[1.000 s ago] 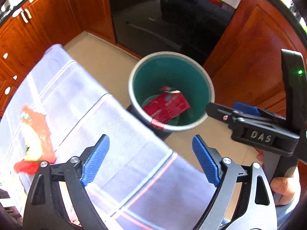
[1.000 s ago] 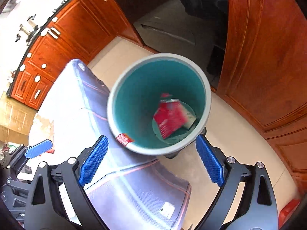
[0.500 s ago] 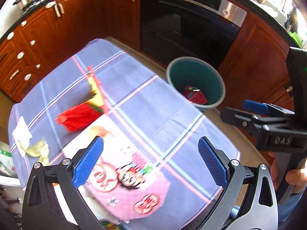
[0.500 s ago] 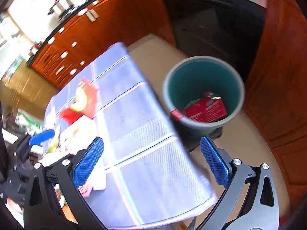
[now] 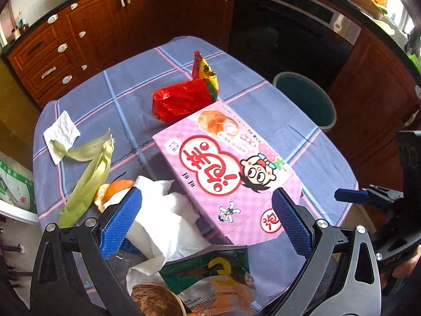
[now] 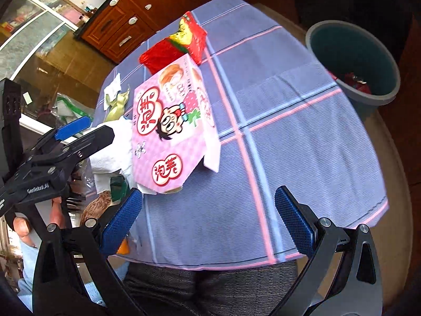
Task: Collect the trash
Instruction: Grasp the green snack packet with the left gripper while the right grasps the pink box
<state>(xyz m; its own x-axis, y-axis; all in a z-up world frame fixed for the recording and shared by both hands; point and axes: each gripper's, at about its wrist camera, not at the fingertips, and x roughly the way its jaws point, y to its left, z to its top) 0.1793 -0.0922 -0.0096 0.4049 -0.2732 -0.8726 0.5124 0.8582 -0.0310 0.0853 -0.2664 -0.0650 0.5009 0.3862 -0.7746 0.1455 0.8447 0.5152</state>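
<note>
both hand-held grippers stand wide open with nothing between their blue pads: the left hand-held gripper (image 5: 206,220) hangs over the near clutter, the right hand-held gripper (image 6: 209,217) over bare cloth at the near edge; their jaws have just been opening.

under them the counter (image 6: 302,137) wears a blue-purple checked cloth with pink and pale blue lines. on the floor past its far right corner stands the teal trash bin (image 6: 352,60), well apart from both grippers, with red wrappers lying in its bottom.

biggest of the rubbish on the cloth is a flat pink snack box (image 5: 226,166) with a cartoon face, lying near the middle. just beyond it, touching its far end, sits a crumpled red bag (image 5: 181,102) with a red-and-yellow wrapper (image 5: 204,71) propped up behind. white tissue paper (image 5: 168,218) is bunched against the box's near left side, by the left pad. a green snack packet (image 5: 210,276) lies nearest. pale green corn husks (image 5: 89,168) trail along the left, an orange peel (image 5: 115,189) beside them, and a small white napkin (image 5: 61,131) at the left edge.
</note>
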